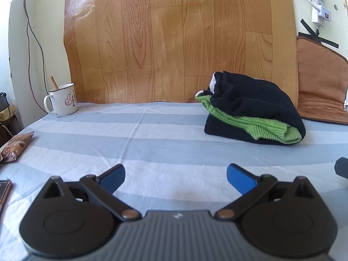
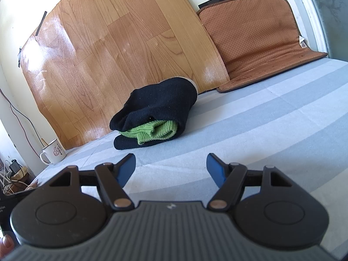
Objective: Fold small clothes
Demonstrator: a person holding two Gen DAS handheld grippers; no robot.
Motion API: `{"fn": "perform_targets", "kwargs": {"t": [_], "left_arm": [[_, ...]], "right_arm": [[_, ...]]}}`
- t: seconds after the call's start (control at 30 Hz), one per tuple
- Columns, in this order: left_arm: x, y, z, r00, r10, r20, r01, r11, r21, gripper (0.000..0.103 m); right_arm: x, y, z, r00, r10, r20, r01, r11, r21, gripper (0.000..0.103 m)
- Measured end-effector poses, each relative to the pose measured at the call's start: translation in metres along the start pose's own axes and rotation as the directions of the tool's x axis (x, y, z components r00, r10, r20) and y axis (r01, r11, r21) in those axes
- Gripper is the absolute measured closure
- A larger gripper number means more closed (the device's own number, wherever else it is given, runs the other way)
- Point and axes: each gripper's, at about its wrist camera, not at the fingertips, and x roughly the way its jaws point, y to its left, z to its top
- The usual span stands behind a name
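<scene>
A folded bundle of small clothes, black knit (image 1: 256, 100) wrapped around a green knit piece (image 1: 271, 128), lies on the blue-striped sheet (image 1: 152, 143) near the back wall. In the right wrist view the same black bundle (image 2: 161, 100) shows its green layer (image 2: 156, 130) at the front. My left gripper (image 1: 175, 179) hovers open over bare sheet, well short and left of the bundle. My right gripper (image 2: 171, 169) is open too, a short way in front of the bundle, holding nothing. A dark part at the left wrist view's right edge (image 1: 342, 166) is probably the right gripper.
A white enamel mug (image 1: 63, 100) with a stick in it stands at the back left, by a wood-pattern sheet (image 1: 174, 43) on the wall. A brown seat cushion (image 2: 256, 43) leans at the back right. A snack packet (image 1: 15, 146) and a phone (image 1: 4, 190) lie at the left edge.
</scene>
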Motion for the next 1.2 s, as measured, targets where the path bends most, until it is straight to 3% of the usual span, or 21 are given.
{"fn": "perform_targets", "kwargs": {"t": [0.7, 1.2], "left_arm": [[-0.0066, -0.0035, -0.001, 0.999, -0.012, 0.042, 0.011, 1.0, 0.016, 0.0], [-0.0028, -0.0037, -0.0012, 1.0, 0.019, 0.022, -0.019, 1.0, 0.009, 0.0]], "right_arm": [[-0.001, -0.0007, 0.0012, 1.0, 0.005, 0.005, -0.005, 1.0, -0.001, 0.029], [-0.0007, -0.0014, 0.0024, 1.0, 0.004, 0.004, -0.004, 1.0, -0.003, 0.028]]}}
